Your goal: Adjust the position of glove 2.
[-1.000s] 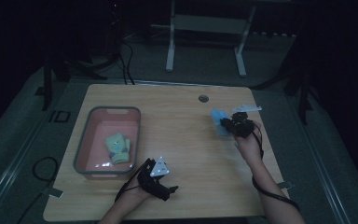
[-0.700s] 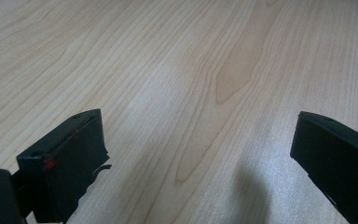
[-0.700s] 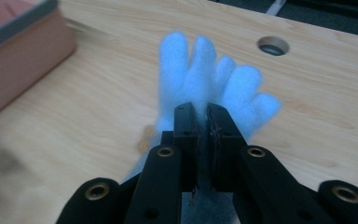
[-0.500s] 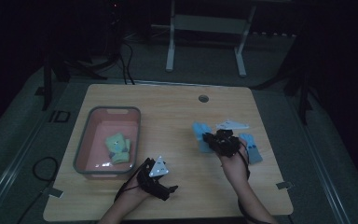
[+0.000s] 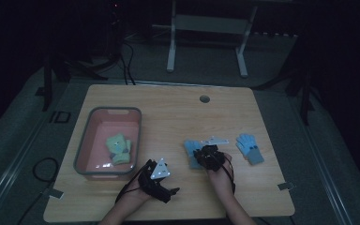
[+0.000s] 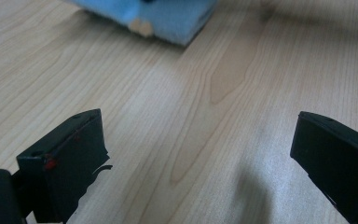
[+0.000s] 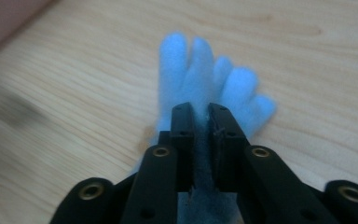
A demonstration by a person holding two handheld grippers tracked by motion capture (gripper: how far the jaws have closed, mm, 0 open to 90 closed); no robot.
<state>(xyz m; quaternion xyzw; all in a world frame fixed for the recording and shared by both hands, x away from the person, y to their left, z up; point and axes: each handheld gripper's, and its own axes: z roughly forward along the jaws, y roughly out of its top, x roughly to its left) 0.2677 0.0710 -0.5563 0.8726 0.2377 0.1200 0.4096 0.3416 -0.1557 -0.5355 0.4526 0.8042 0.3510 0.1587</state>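
Observation:
My right gripper sits near the table's middle front, shut on a light blue glove. In the right gripper view the jaws pinch the glove's cuff, and its fingers spread flat on the wood beyond them. The jaws have just been opening a little, and the fabric is still caught between them. A second blue glove lies flat to the right. My left gripper rests near the front edge, open, its wide jaws over bare wood. The blue glove's edge lies ahead of it.
A pink tub stands at the left of the table with green gloves inside. A round cable hole sits near the far edge. White table legs and cables stand on the dark floor behind.
My right hand came from the back right toward the front middle and lower, carrying one blue glove. The other blue glove stayed at the right. The left gripper kept still.

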